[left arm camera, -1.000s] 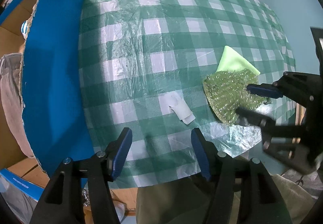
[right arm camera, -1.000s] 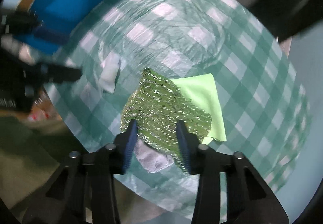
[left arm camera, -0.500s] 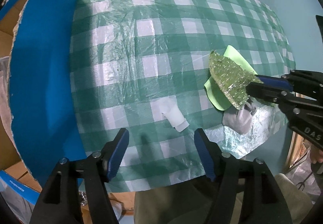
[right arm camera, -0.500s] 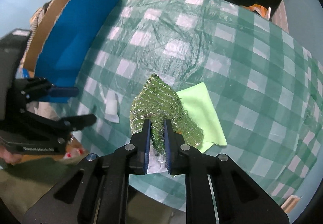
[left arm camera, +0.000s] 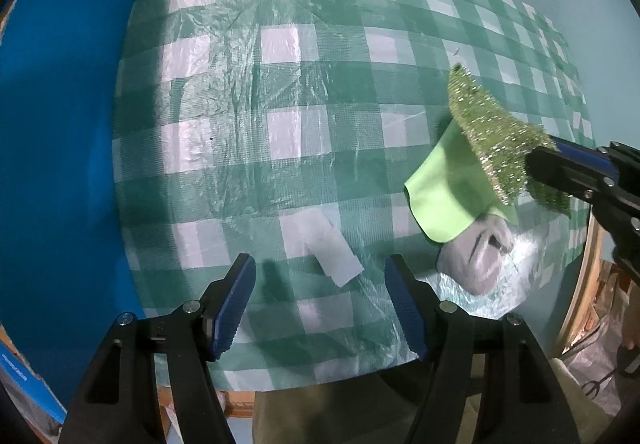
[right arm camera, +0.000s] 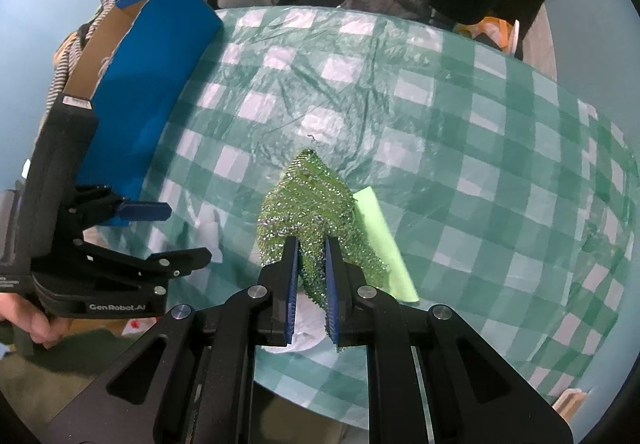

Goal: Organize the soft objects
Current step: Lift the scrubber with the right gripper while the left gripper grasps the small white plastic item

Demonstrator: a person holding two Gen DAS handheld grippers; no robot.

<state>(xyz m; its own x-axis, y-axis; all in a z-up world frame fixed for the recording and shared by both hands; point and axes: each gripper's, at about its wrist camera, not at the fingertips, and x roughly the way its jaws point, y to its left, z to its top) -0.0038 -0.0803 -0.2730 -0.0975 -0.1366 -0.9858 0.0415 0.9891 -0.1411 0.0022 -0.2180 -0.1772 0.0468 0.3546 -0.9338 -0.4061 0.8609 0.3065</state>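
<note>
Tinsel scrubber [right arm camera: 316, 211], centre frame, is pinched by the right hand-held gripper [right arm camera: 311, 296] and raised off the tabletop [right arm camera: 460, 123], baring the lime cloth [right arm camera: 380, 236]; the left hand-held gripper [left arm camera: 320, 308] hovers wide, empty, above a white scrap [left arm camera: 324, 244].

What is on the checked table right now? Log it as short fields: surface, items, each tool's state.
surface: round table under a green-and-white checked cloth
right tool: shut on the glittery green scrubber, which is lifted off the cloth
left tool: open, nothing between its pads, pointing down over the near edge
lime cloth: partly under the scrubber, one side curled up
grey soft item: near the table edge, beneath the lime cloth
white scrap: flat on the cloth, just ahead of the left tool
blue box: beside the table
</note>
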